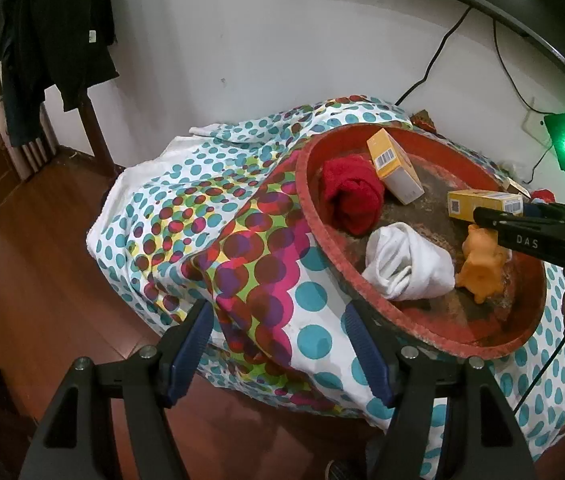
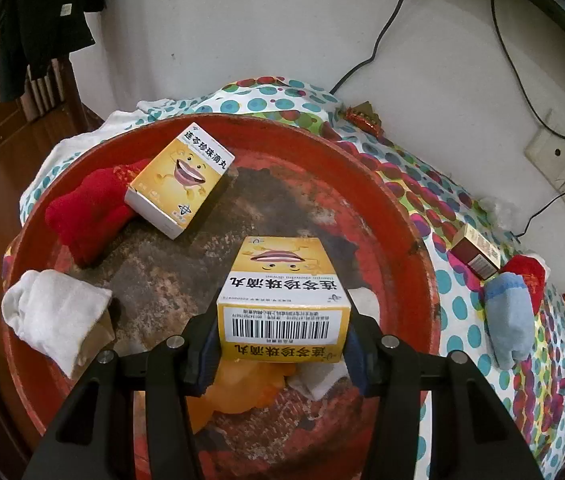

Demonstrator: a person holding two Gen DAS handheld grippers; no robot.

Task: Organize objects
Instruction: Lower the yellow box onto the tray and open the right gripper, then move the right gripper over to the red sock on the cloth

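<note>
1. Basically, we see a round red tray (image 2: 410, 216), its worn centre dark and crusty, on a polka-dot cloth (image 1: 242, 240).
2. Soft rolled socks, red (image 2: 86, 216) and white (image 2: 54, 312), lie by the tray's left rim, with a cardboard box (image 2: 180, 184) near the far rim.
3. Our right gripper (image 2: 282, 344) clamps a yellow medicine box (image 2: 282, 300) above the tray's middle.
4. Our left gripper (image 1: 278, 344) is spread wide and empty at the tray's near-left edge.

Both wrist views tilt down — sharing the red basin (image 1: 314, 216) closely.
</note>
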